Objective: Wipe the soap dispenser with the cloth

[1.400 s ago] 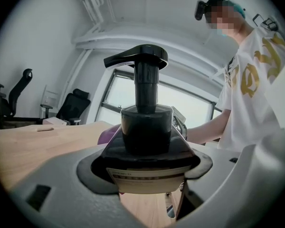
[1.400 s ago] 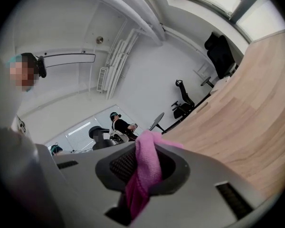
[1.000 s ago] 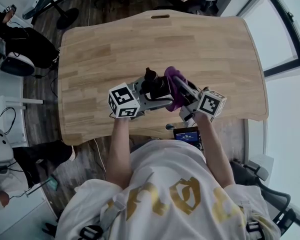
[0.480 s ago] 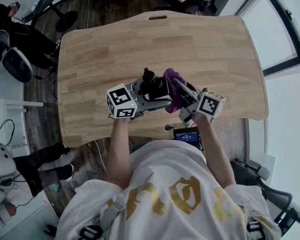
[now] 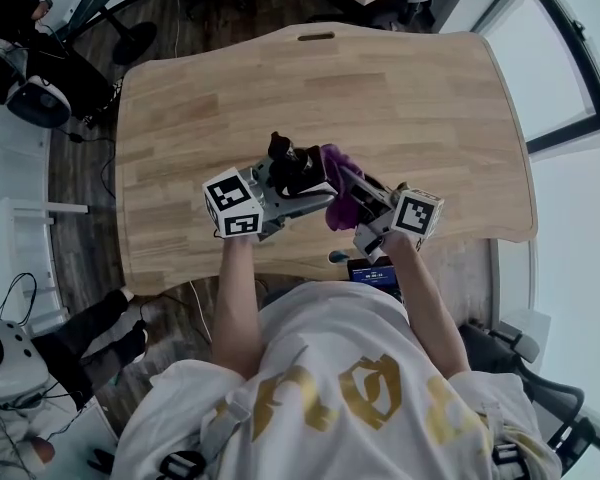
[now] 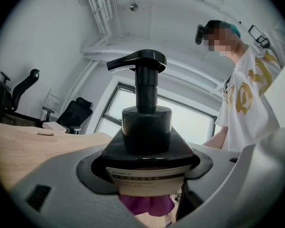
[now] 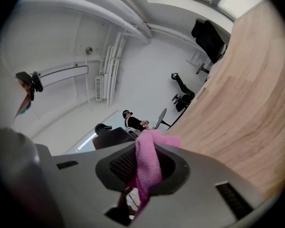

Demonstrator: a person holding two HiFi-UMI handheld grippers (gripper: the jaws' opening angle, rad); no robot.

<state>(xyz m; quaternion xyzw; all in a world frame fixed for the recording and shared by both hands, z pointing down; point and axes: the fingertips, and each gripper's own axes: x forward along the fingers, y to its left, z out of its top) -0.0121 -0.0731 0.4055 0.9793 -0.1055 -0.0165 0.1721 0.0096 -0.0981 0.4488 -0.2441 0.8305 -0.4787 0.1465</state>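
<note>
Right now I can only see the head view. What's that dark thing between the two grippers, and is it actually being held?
Observer: The left gripper view shows a black soap dispenser with a pump top, clamped in the left gripper.
Operator: And the purple lump beside it?
Observer: That's a cloth. The right gripper view shows it pinched between the jaws of the right gripper.
Operator: Does the soap dispenser have any markings?
Observer: Yes, a pale label runs across its body. The print is too small to read.
</note>
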